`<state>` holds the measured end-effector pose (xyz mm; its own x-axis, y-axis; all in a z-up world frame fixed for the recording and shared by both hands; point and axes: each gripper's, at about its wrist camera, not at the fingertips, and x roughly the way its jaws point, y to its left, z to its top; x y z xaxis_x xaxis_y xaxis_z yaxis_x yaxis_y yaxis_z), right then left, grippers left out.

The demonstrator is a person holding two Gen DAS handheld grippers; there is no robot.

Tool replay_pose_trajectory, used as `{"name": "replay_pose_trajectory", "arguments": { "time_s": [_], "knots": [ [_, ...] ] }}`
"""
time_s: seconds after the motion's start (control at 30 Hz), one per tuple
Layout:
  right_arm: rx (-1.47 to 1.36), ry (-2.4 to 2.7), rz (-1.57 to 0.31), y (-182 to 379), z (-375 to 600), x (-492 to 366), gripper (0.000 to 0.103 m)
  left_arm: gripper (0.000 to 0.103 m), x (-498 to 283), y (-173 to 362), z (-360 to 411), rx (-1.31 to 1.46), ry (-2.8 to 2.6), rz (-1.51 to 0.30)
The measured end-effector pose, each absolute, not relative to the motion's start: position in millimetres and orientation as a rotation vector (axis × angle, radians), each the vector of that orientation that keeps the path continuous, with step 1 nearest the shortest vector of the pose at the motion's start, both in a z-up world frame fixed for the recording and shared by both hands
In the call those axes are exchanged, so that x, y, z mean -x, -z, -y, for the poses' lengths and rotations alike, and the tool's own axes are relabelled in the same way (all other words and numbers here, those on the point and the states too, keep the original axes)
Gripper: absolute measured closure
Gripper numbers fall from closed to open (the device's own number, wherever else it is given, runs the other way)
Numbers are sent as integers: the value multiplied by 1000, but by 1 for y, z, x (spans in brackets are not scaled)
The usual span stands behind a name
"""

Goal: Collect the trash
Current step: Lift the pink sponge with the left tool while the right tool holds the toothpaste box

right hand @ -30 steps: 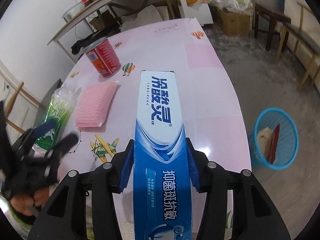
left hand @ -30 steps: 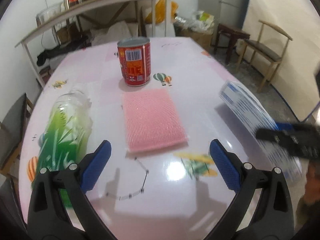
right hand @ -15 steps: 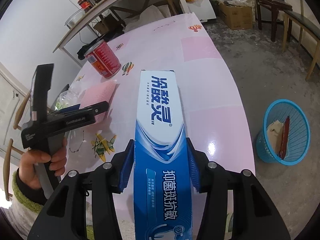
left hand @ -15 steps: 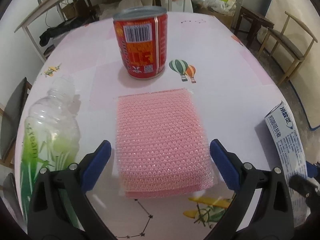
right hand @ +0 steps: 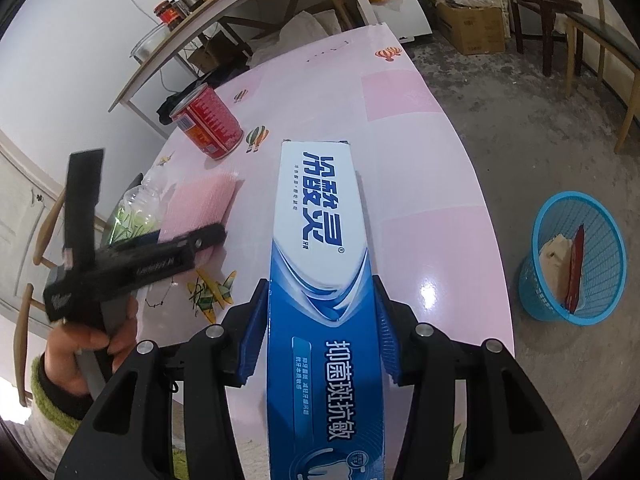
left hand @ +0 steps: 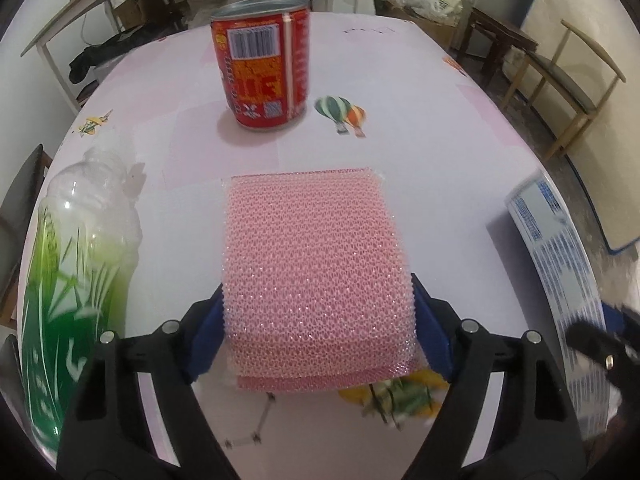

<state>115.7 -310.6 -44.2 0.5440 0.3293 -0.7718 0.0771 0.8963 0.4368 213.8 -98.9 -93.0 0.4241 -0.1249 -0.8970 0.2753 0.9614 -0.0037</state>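
Observation:
A pink mesh scouring pad pack (left hand: 312,248) lies flat on the pink table (left hand: 440,160). My left gripper (left hand: 316,320) straddles its near end; the jaws are closing and both blue pads touch its sides. From the right wrist view the left gripper (right hand: 216,236) reaches down onto the pad (right hand: 200,204). My right gripper (right hand: 320,320) is shut on a long blue and white toothpaste box (right hand: 320,220), held above the table edge. A red tin can (left hand: 264,64) stands upright beyond the pad. An empty green-labelled plastic bottle (left hand: 80,260) lies at the left.
A blue plastic basket (right hand: 532,292) with some trash inside stands on the floor right of the table. Wooden chairs (left hand: 572,92) and cardboard boxes (right hand: 472,28) line the far wall. A shelf (right hand: 248,12) with jars runs behind the table.
My left gripper has moved forward and down over the pink pad, and its jaws have narrowed until the pads touch it. The right gripper has kept hold of the toothpaste box almost in place.

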Motion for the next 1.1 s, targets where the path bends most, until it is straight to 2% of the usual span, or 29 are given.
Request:
{"name": "replay_pose_trajectory", "arguments": {
  "time_s": [0.33, 0.67, 0.8, 1.1],
  "knots": [
    [-448, -147, -1007, 44, 307, -114, 55, 24, -150, 90, 102, -182, 335, -1137],
    [-489, -127, -1018, 46, 311, -113, 54, 20, -142, 82, 95, -190, 333, -1114],
    [-500, -122, -1024, 46, 311, -114, 45, 19, -141, 74, 87, -139, 362, -1107],
    [-507, -114, -1021, 42, 308, -111, 38, 18, -144, 74, 68, -5, 397, -1136]
  ]
}}
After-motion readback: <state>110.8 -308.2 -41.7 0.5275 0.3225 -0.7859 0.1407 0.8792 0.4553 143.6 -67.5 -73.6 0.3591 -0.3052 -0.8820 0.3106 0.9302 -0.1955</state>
